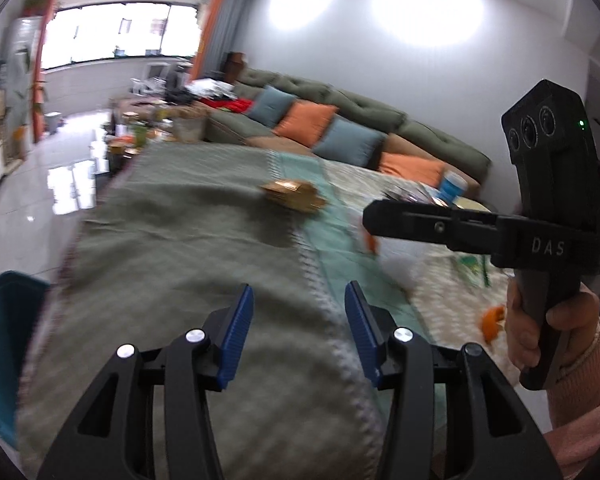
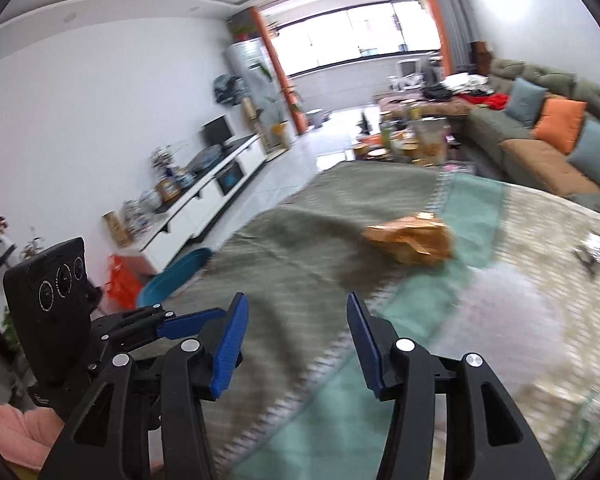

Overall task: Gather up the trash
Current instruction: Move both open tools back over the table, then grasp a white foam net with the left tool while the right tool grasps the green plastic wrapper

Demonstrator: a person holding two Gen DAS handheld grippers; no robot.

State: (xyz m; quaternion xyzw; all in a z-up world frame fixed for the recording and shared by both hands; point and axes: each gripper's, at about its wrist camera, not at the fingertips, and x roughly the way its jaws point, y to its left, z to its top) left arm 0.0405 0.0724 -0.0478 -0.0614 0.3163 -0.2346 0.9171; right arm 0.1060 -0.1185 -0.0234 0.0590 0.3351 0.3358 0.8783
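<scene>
A crumpled gold wrapper (image 1: 292, 196) lies on the cloth-covered table (image 1: 172, 240), well ahead of my left gripper (image 1: 298, 332), which is open with nothing between its blue pads. My right gripper (image 1: 370, 218) reaches in side-on from the right, held by a hand in a pink sleeve. In the right wrist view the gold wrapper (image 2: 412, 238) lies ahead and right of my right gripper (image 2: 298, 336), open and empty. My left gripper (image 2: 204, 318) shows at the left. Orange scraps (image 1: 492, 320) and a silvery wrapper (image 2: 592, 248) lie on the patterned cloth.
A blue cup (image 1: 452, 188) stands at the table's far right. A teal chair (image 2: 176, 276) sits at the table's left edge, an orange bag (image 2: 120, 284) on the floor beyond. A green sofa (image 1: 360, 120) with cushions runs behind; a cluttered low table (image 2: 404, 136) stands farther off.
</scene>
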